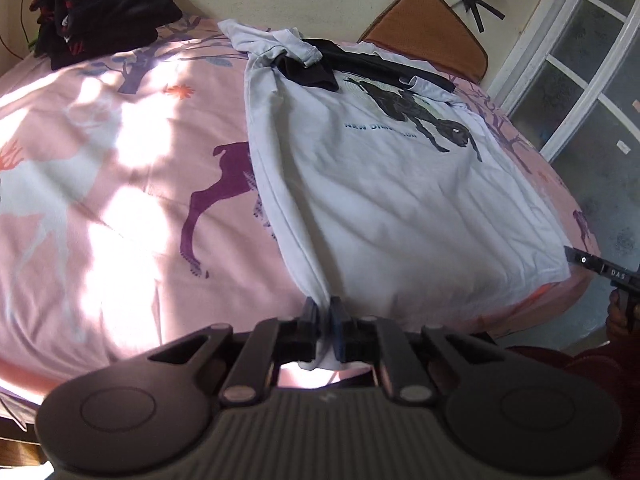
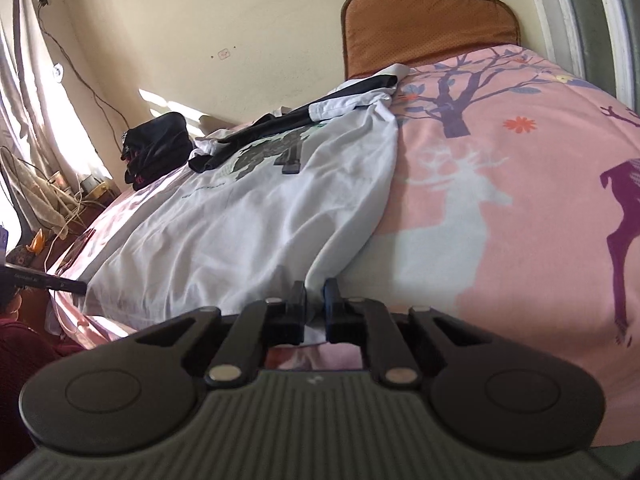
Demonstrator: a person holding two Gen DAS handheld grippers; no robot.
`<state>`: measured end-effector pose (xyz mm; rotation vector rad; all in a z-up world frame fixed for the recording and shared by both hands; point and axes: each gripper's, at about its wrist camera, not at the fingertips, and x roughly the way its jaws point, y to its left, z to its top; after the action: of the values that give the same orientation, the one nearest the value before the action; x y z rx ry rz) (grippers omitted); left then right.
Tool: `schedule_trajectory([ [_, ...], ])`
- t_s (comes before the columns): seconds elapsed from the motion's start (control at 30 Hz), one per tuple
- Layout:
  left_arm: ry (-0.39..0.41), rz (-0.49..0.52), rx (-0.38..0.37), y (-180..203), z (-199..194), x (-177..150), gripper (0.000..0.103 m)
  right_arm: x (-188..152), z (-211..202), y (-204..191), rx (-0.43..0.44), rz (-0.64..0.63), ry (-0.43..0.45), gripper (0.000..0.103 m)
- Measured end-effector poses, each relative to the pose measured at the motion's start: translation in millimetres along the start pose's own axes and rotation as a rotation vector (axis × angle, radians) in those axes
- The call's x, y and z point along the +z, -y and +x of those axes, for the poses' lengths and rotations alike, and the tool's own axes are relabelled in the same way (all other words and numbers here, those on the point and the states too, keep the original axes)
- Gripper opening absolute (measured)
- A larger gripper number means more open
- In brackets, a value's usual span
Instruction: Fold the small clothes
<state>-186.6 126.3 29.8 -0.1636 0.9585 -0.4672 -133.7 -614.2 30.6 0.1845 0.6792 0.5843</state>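
White tee [image 1: 400, 200] lies print-up on the pink bedspread [image 1: 120, 200], hem toward the near edge of the bed, collar toward the brown headboard [image 1: 428, 28]. Left gripper [image 1: 325, 320] is closed on the hem corner at its side, with cloth bunched between the jaws and a little tail hanging out below. Right gripper [image 2: 315, 300] is likewise clamped on the opposite hem corner; a fold of white fabric runs up from between the fingers. Each wrist view catches the other tool's tip at the far hem corner. Progress, as judged: early. No fold line shows across the body, which is flat though wrinkled. Both bottom corners are held, which would suit bringing the hem up toward the collar, or smoothing first. The upper part is untidy: a black garment [image 1: 316, 68] lies over the collar and shoulder area, and the sleeves look crumpled. It probably needs clearing before a clean fold. A dark pile [image 1: 100, 8] sits at the far corner of the bed; I cannot tell whether it is folded work or waiting stock. Hard to read: strong sun patches wash out the bedspread at left; the print text is partly blurred; the sleeves' exact lay is unclear; the person is cut off, only a red sleeve [image 2: 24, 344] at frame edge.
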Motion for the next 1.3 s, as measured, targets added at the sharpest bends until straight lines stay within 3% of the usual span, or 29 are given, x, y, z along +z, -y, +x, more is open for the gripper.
schedule_trajectory([
  [0.2,0.198,-0.174,-0.145,-25.4,-34.6,42.4,0.007,37.4,-17.9,5.4,0.088,0.043,0.181,0.011],
  [0.33,0.296,-0.269,-0.165,-44.7,-30.7,89.0,0.007,87.0,1.0,18.2,0.088,0.072,0.285,0.011],
  [0.43,0.316,-0.315,-0.163,-56.3,-9.0,130.3,0.007,128.1,37.3,36.9,0.077,0.114,0.308,0.011],
  [0.5,0.317,-0.336,-0.104,-62.2,16.2,157.4,0.018,153.7,73.0,46.3,0.015,0.147,0.286,0.013],
  [0.53,0.308,-0.360,-0.044,-66.8,29.6,168.7,0.027,163.7,92.2,49.4,-0.045,0.146,0.262,0.020],
  [0.57,0.296,-0.392,0.018,-71.4,40.5,176.1,0.043,170.9,110.0,49.5,-0.135,0.112,0.244,0.024],
  [0.6,0.283,-0.429,0.058,-77.5,48.0,179.6,0.044,175.6,124.4,47.7,-0.234,0.063,0.229,0.035],
  [0.63,0.276,-0.444,0.043,-82.4,50.6,178.9,0.044,176.3,131.0,45.7,-0.290,0.020,0.215,0.038],
  [0.7,0.277,-0.405,-0.023,-84.4,48.8,173.1,0.047,171.7,124.2,37.3,-0.246,-0.036,0.207,0.038],
  [0.83,0.258,-0.266,-0.048,-67.5,48.6,167.0,0.044,157.2,108.3,17.0,-0.079,-0.107,0.159,0.038],
  [0.93,0.195,-0.183,-0.089,-46.4,70.3,174.4,0.037,156.1,133.0,-1.4,0.005,-0.120,0.048,0.036],
  [1.03,0.137,-0.128,-0.064,-29.2,103.4,183.2,0.030,157.1,172.6,-13.0,0.058,-0.087,-0.083,0.036],
  [1.1,0.093,-0.129,-0.034,-29.7,129.8,190.3,0.029,156.1,199.0,-9.9,0.022,-0.084,-0.141,0.034],
  [1.13,0.084,-0.130,-0.009,-32.5,141.1,193.3,0.022,156.8,208.8,-6.8,-0.008,-0.092,-0.127,0.026],
  [1.17,0.092,-0.130,0.008,-34.8,144.9,198.4,0.016,161.8,212.9,-1.2,-0.038,-0.092,-0.110,0.025],
  [1.2,0.063,-0.148,-0.001,-38.6,144.7,204.7,0.017,168.9,215.2,4.3,-0.046,-0.069,-0.123,0.022],
  [1.23,0.061,-0.163,-0.036,-41.0,138.3,209.4,0.017,178.5,213.0,10.9,-0.057,-0.041,-0.135,0.027],
  [1.3,0.116,-0.128,-0.101,-41.1,113.9,218.8,0.022,194.9,196.9,11.8,-0.018,-0.089,-0.106,0.027],
])
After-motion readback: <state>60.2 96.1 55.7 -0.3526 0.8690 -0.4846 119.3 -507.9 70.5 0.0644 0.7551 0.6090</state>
